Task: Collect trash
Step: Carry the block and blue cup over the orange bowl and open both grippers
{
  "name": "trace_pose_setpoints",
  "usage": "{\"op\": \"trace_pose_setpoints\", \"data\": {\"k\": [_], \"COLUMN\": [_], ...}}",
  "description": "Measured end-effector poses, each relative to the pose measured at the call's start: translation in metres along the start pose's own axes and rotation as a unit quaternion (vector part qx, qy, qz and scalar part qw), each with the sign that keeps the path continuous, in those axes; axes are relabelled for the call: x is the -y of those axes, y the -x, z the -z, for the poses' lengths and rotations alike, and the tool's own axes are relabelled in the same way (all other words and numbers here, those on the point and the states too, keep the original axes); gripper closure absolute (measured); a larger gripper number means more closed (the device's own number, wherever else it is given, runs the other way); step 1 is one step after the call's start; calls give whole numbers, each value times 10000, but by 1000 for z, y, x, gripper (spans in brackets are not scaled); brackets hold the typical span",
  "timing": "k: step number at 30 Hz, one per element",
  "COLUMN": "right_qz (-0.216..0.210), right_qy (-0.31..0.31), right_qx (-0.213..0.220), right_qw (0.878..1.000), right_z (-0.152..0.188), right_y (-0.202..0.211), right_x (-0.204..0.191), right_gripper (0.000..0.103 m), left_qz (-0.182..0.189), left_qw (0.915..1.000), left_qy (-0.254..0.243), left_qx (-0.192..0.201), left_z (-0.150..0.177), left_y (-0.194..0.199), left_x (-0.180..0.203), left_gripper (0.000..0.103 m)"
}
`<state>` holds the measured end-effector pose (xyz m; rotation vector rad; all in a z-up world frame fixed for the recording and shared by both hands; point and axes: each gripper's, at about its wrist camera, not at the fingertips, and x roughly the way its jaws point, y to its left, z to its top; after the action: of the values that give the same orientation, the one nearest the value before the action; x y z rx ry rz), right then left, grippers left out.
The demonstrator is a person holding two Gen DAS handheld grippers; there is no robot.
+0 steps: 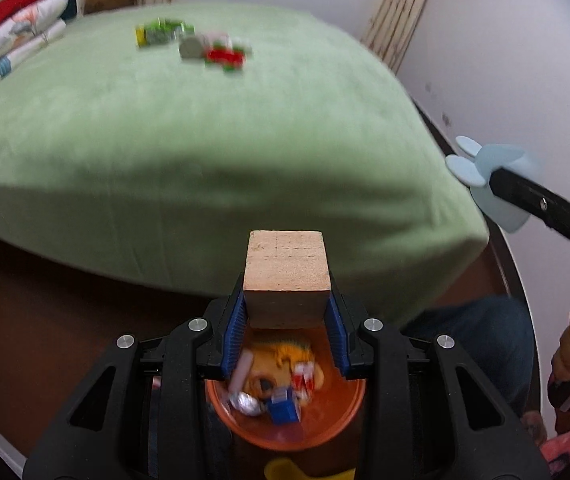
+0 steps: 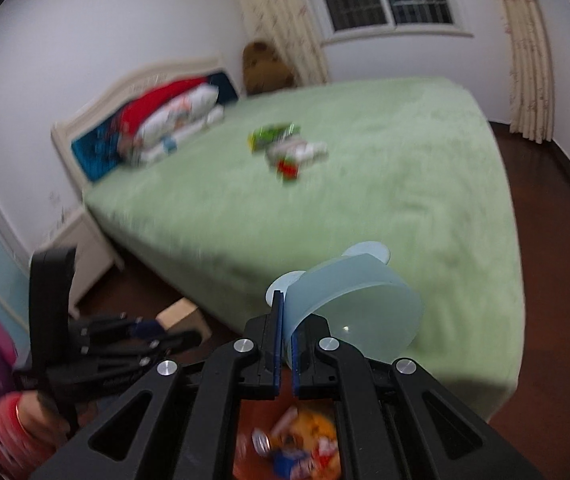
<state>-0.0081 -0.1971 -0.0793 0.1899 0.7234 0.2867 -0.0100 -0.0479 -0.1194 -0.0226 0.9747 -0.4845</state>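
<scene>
Bedroom scene from two gripper cameras. In the left wrist view, the left gripper (image 1: 287,312) fills the bottom centre, its blue pads pinching a wooden block (image 1: 287,278) from both sides. Directly below the block in the frame sits an orange bin (image 1: 325,424), holding blurred trash: a silver wrapper, a blue packet, a red and white packet and something yellow. A green bed (image 1: 205,140) spreads across the middle of the frame. Near its upper centre lies more trash (image 1: 193,42), a green and yellow packet beside red and white wrappers, all blurred. At the right edge, the right gripper (image 1: 497,180) holds a pale blue cup (image 1: 497,158).

In the right wrist view, the right gripper (image 2: 284,340) is at bottom centre, its pads pressed together on the cup's (image 2: 357,304) wall. The cup is tilted, and two round tabs stick out at its far end. The bin (image 2: 245,460) shows below, between the gripper's arms. The left gripper (image 2: 173,330) reaches in from the lower left with the block (image 2: 181,314).
</scene>
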Motion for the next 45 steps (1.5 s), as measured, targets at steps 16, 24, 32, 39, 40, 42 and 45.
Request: {"op": "trace_pose_setpoints", "data": {"k": [16,24,32,39,40,42,45], "right_qz": [288,355,442,409,421,435,460], "right_qy": [162,-153,-78,-316,-366,-399,-399], "right_qx": [-2097,-2626,-2368,-2244,-2230,-2208,-2182], "right_qw": [9772,9641,9705,9731,9732,9735,9740], "right_z": [106,133,127,122,121,120,119], "right_y": [-110,-143,-136,-127,-125,-123,-120], "right_x": [2,12,8,18,20,21,21], "right_gripper": [100,100,19,18,18,18,18], "left_qz": [-147,-194,-489,-690,-703,-708,-721], "left_qw": [9848,9721,9730,9766,9771,9775,9780], "left_qy": [549,757,975,769,736,724,724], "left_qx": [-1642,-2213,-2032,-1887,-1867,-1853,-1817], "left_z": [92,109,99,89,88,85,85], "left_y": [-101,-135,-129,-117,-116,-111,-109], "left_x": [-14,-18,-29,-24,-23,-25,-27], "left_gripper": [68,68,24,21,21,21,20]}}
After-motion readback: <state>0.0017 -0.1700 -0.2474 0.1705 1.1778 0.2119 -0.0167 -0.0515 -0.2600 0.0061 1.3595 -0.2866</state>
